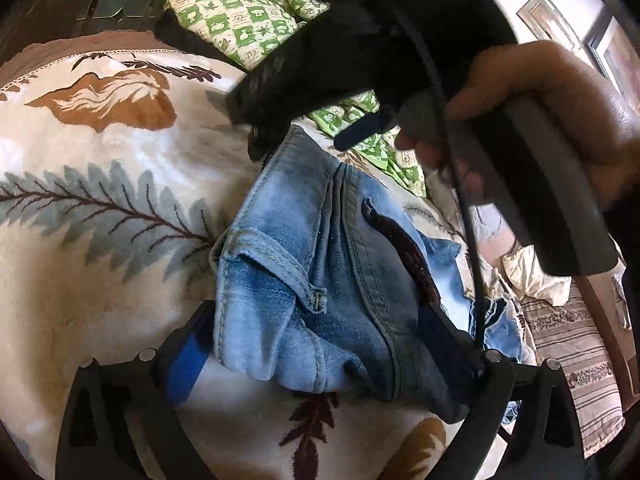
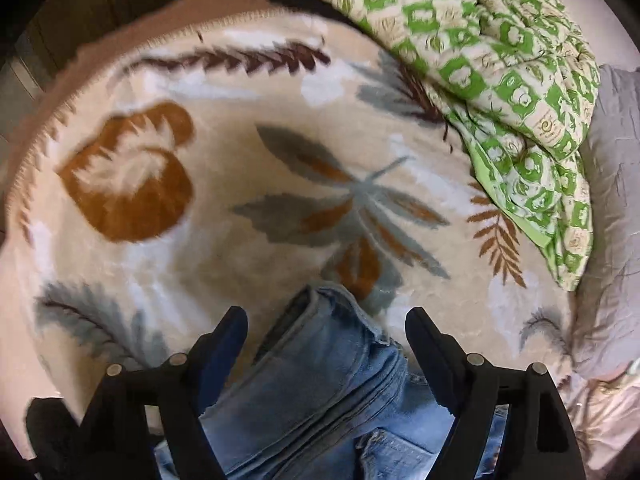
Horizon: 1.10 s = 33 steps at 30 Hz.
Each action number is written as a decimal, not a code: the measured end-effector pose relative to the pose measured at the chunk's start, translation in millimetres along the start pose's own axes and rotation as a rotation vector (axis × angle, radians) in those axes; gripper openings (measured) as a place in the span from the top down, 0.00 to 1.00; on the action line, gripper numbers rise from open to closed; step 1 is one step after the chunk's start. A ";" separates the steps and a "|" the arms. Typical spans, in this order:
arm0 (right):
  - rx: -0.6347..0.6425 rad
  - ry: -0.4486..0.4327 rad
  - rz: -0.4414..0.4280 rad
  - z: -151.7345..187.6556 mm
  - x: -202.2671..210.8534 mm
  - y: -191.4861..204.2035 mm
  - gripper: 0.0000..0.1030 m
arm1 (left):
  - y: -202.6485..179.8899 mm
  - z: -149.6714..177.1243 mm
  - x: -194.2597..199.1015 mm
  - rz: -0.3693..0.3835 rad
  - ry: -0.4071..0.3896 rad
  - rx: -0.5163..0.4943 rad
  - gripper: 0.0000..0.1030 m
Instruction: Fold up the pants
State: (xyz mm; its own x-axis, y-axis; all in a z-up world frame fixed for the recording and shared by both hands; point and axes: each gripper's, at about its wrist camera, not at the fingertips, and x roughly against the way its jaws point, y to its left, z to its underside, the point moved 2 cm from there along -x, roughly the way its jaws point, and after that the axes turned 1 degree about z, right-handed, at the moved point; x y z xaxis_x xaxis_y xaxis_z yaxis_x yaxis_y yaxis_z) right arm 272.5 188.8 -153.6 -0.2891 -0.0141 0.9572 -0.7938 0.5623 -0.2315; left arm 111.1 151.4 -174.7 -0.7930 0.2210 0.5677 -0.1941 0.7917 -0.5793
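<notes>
The right claw (image 2: 326, 330) stands spread over folded jeans (image 2: 320, 380) (light denim) on a leaf-patterned blanket (image 2: 200, 184).

You're over a bed with a cream leaf-print blanket (image 2: 200, 240); at one o'clock lies a green checked quilt (image 2: 500, 60), at eleven dark flooring (image 1: 80, 0), possibly wood, and framed pictures (image 1: 548, 16) at two.

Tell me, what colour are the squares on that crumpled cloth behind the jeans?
Green and cream checks with little printed shapes on the cloth; the right wrist view shows it best.
</notes>
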 end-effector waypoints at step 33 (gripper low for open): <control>0.131 0.019 0.046 10.3 -18.9 -6.8 0.68 | 8.4 3.0 11.7 -0.008 -0.051 0.042 0.68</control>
State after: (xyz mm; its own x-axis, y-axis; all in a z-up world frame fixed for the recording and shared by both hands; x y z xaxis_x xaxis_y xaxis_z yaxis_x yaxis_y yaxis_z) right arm 277.9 176.7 -171.9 -0.3180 0.0255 0.9478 -0.8431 0.4496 -0.2950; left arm 98.5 158.9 -174.6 -0.8194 0.1848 0.5425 -0.2236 0.7686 -0.5995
